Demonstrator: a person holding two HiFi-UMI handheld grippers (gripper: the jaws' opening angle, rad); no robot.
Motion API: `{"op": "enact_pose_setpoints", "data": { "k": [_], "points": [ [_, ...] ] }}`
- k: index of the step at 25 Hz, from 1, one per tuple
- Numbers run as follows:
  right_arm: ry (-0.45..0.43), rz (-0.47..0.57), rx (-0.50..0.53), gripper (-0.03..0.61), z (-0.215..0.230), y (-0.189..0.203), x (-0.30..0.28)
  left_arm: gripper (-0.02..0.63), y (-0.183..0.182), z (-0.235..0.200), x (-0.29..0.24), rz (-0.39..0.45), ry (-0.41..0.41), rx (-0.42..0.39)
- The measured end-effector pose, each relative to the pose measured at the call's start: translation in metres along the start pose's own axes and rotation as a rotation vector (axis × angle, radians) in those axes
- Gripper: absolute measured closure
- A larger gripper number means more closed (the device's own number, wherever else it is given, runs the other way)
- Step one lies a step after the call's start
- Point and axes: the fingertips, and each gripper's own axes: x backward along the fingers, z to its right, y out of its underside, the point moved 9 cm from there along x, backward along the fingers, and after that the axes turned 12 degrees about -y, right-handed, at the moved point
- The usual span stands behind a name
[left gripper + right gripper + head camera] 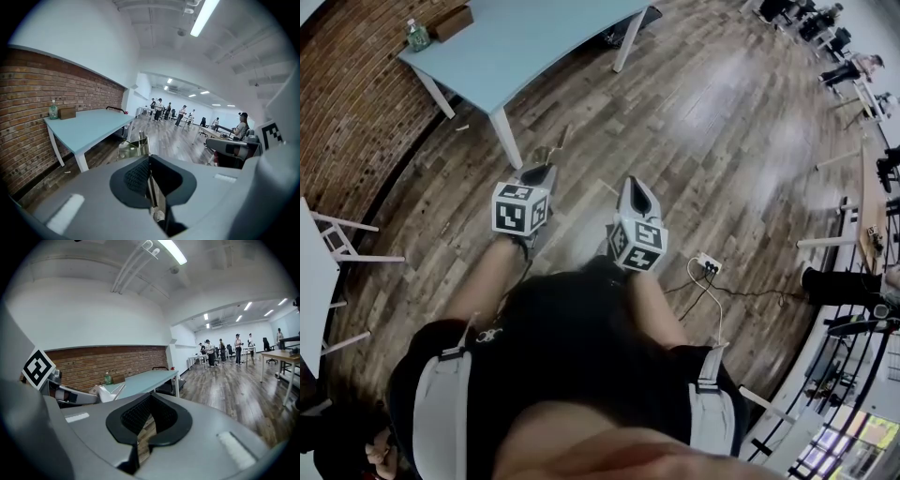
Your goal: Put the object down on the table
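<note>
I stand over the wooden floor with a gripper in each hand. My left gripper (546,169) (149,157) is shut on a thin shiny silvery object (551,150) (133,147) that sticks out past its tips. The light blue table (534,37) (89,126) (140,380) stands ahead and to the left, some way from the object. My right gripper (634,183) (149,404) hangs beside the left one, its jaws together with nothing between them. In the right gripper view the left gripper (70,394) shows at the left, the pale object (105,392) at its tip.
A green-capped bottle (416,35) (53,110) and a brown box (450,21) (67,113) sit at the table's far corner by the brick wall (347,103). A white power strip with cables (707,265) lies on the floor to my right. People and desks fill the far room.
</note>
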Motion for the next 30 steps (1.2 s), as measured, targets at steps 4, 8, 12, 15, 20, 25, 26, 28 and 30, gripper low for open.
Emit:
{"op": "enact_pose_setpoints", "data": {
  "k": [4,8,12,15,20,25,26,28,30],
  "points": [
    [-0.021,-0.004,0.008,0.565,0.008,-0.004,-0.024,0.604,-0.010,-0.006,-0.022,-0.007,-0.012,0.001],
    [-0.064,-0.009,0.013,0.565,0.029,-0.014,-0.059,0.604,-0.027,-0.009,-0.051,0.001,-0.048,0.009],
    [-0.138,-0.004,0.018,0.565,0.047,-0.034,-0.101,0.604,-0.048,-0.011,-0.079,0.006,-0.096,0.017],
    [-0.183,0.001,0.021,0.565,0.063,-0.050,-0.128,0.604,-0.061,-0.009,-0.099,-0.003,-0.129,0.029],
    [-0.253,-0.022,0.012,0.565,0.089,-0.066,-0.171,0.604,-0.082,-0.011,-0.126,-0.016,-0.195,0.067],
    [-0.344,-0.044,0.015,0.565,0.105,-0.077,-0.208,0.604,-0.098,-0.009,-0.149,-0.019,-0.262,0.110],
    [-0.361,-0.050,0.013,0.565,0.108,-0.079,-0.215,0.604,-0.100,-0.008,-0.152,-0.016,-0.275,0.115],
    [-0.397,-0.061,0.007,0.565,0.111,-0.083,-0.226,0.604,-0.103,-0.006,-0.154,-0.013,-0.299,0.128],
    [-0.435,-0.066,0.008,0.565,0.111,-0.087,-0.235,0.604,-0.103,-0.006,-0.154,-0.011,-0.327,0.143]
  ]
}}
